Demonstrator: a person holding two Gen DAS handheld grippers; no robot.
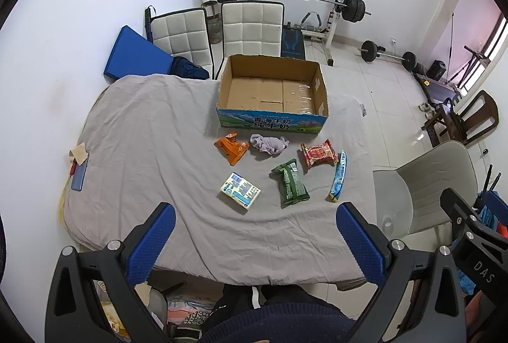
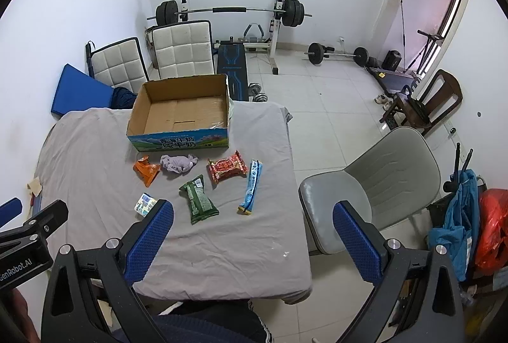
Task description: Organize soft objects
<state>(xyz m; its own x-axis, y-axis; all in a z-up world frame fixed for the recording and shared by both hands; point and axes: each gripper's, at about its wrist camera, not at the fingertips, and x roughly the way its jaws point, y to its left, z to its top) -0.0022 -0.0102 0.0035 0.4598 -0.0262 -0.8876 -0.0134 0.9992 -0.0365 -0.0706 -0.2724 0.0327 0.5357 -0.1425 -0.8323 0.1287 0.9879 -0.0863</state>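
An open, empty cardboard box point(image 1: 273, 117) point(image 2: 179, 138) stands at the far side of the grey-clothed table point(image 1: 152, 133) point(image 2: 89, 159). In front of it lie an orange packet point(image 1: 231, 148) point(image 2: 146, 171), a crumpled lilac cloth point(image 1: 269, 143) point(image 2: 178, 163), a red packet point(image 1: 318, 153) point(image 2: 227, 170), a long blue packet point(image 1: 338, 176) point(image 2: 251, 186), a green packet point(image 1: 290, 182) point(image 2: 198, 198) and a white-blue packet point(image 1: 240, 192) point(image 2: 144, 204). My left gripper point(image 1: 257, 238) and right gripper point(image 2: 254, 235) are open and empty, held above the near table edge.
A grey chair point(image 1: 422, 197) point(image 2: 365, 184) stands right of the table. Two white padded chairs point(image 1: 216, 32) point(image 2: 152, 57) and a blue pad point(image 1: 133, 56) are behind it. A phone point(image 1: 79, 173) lies at the table's left edge. Weight equipment point(image 2: 228, 11) stands by the far wall.
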